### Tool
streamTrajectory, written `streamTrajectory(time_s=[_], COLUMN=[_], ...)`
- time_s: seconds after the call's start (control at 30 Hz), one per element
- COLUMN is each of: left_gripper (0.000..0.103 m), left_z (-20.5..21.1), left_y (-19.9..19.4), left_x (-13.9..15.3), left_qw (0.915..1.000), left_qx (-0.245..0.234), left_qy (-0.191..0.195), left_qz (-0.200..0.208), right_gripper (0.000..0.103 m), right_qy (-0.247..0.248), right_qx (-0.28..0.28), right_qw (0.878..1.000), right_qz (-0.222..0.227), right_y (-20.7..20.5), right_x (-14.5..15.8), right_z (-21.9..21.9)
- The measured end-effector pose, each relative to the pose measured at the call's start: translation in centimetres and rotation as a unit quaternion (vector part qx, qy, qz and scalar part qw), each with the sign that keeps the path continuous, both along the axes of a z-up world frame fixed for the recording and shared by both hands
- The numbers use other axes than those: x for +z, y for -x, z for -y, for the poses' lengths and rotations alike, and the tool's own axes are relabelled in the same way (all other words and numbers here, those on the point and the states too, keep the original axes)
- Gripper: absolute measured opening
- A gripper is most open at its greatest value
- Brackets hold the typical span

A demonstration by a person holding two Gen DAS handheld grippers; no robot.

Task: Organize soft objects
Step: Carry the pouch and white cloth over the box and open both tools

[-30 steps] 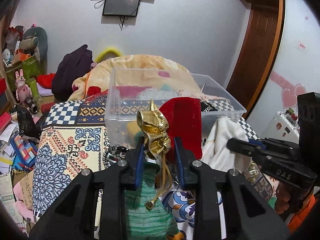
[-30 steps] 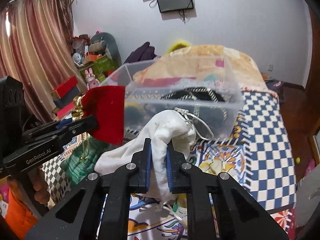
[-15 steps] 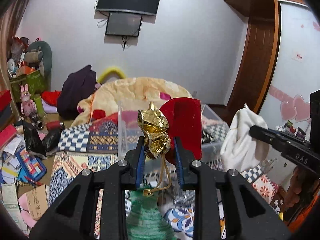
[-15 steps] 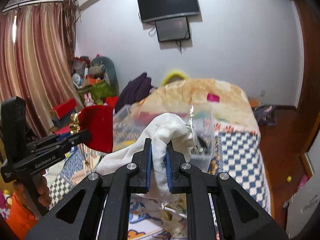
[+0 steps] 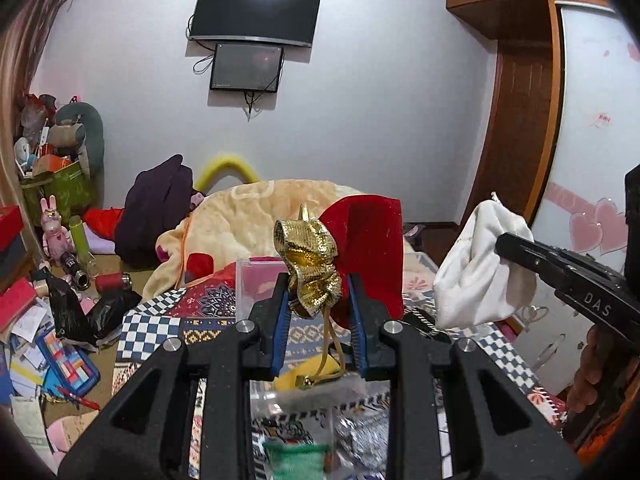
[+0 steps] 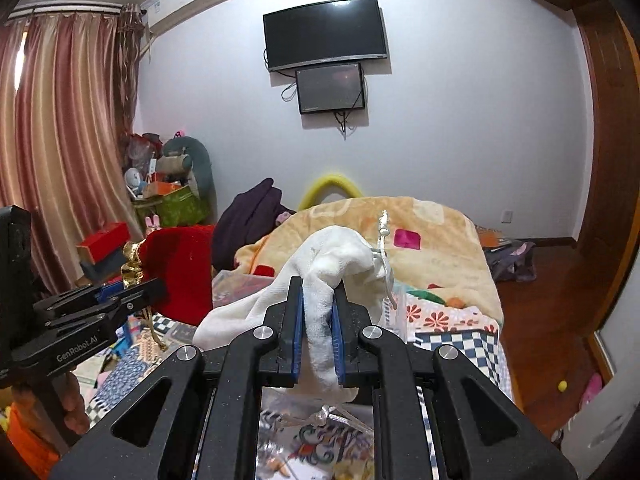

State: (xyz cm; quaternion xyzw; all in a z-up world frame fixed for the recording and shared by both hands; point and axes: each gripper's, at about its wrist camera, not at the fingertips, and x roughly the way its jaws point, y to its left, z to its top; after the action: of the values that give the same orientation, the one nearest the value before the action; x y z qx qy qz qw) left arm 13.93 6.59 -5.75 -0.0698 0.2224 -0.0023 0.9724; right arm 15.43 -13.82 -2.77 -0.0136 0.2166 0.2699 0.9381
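The left gripper (image 5: 318,300) clamps a red pouch (image 5: 370,252) by its gold neck, held aloft beside the white pouch (image 6: 332,264) pinched in the right gripper (image 6: 318,320). Beyond both, a clear plastic bin (image 5: 256,280) sits on the patterned bed cover (image 5: 152,328), partly screened by the pouches, before a heaped peach blanket (image 6: 432,232).

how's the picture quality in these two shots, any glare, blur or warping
Left wrist: fisheye bends the wardrobe; glare on the TV; red pouch sharp, green knit at the bottom blurred. Right wrist: curtain bowed; white bag sharp.
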Motion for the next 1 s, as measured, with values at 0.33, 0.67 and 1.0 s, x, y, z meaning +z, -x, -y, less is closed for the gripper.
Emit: streamTrajectory(time_s=[0.33, 0.67, 1.0], left_gripper=[0.027, 0.027, 0.027], left_z=[-0.2, -0.2, -0.6], left_y=[-5.1, -8.6, -9.8], left_x=[-3.0, -6.7, -7.6], left_qw=[0.9976, 0.9897, 0.9851], left_qx=[-0.003, -0.011, -0.003], left_qy=[-0.018, -0.035, -0.024], left_qz=[-0.067, -0.138, -0.170], right_gripper=[0.011, 0.011, 0.012], right_qy=[0.052, 0.113, 0.152], right_qx=[-0.006, -0.001, 0.005], right_qw=[0.998, 0.991, 0.983], right_qz=[-0.025, -0.068, -0.102], right_y=[-2.9, -4.9, -6.0], right_x=[-2.2, -4.7, -5.8], right_z=[-2.8, -4.1, -4.7])
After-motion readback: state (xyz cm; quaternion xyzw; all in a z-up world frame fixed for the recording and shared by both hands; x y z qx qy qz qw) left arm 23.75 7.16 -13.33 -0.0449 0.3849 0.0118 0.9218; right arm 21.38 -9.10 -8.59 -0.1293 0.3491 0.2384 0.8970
